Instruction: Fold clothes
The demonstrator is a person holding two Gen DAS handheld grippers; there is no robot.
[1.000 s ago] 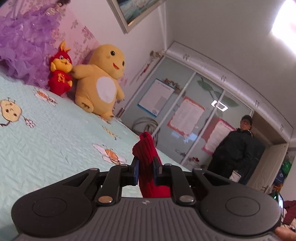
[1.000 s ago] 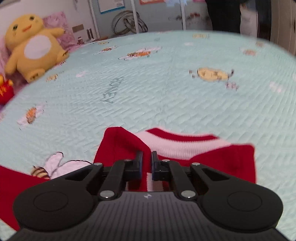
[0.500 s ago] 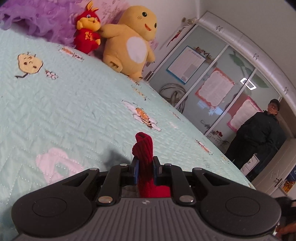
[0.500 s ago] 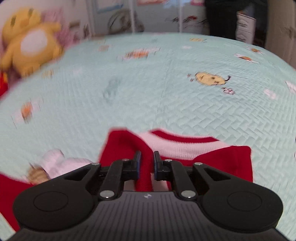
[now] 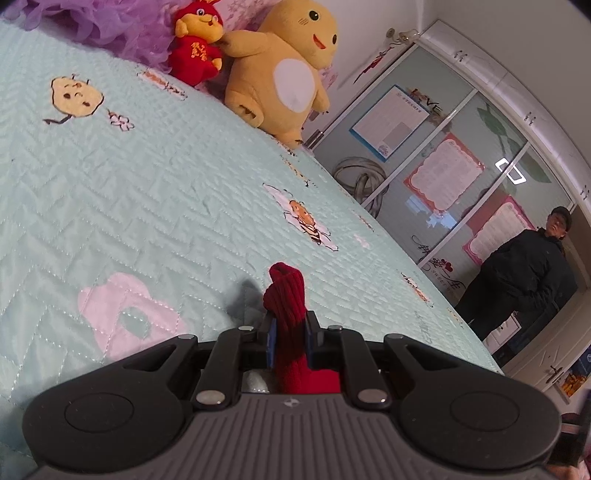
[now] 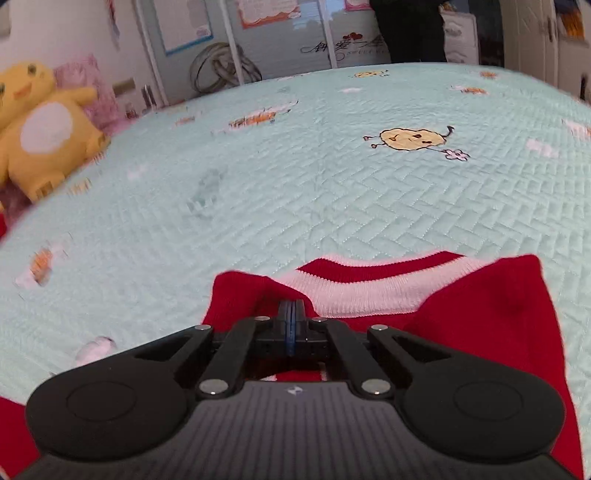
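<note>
A red knit sweater (image 6: 480, 295) with a pink-striped collar (image 6: 373, 288) lies on the pale green quilted bed (image 6: 332, 177). My left gripper (image 5: 290, 330) is shut on a bunched red fold of the sweater (image 5: 286, 295), which sticks up between the fingers just above the quilt (image 5: 147, 192). My right gripper (image 6: 291, 321) is over the sweater beside the collar. Its jaws are closed together with no cloth visible between the pads.
A yellow plush toy (image 5: 284, 70) and a small red plush (image 5: 195, 48) sit at the head of the bed by purple frilly fabric (image 5: 96, 22). A person in black (image 5: 524, 277) stands by the glass wardrobe doors (image 5: 443, 162) beyond the bed's edge.
My left gripper has tilted down toward the quilt, still holding the red fold. My right gripper's jaws have closed fully, and the sweater under it shifted a little.
</note>
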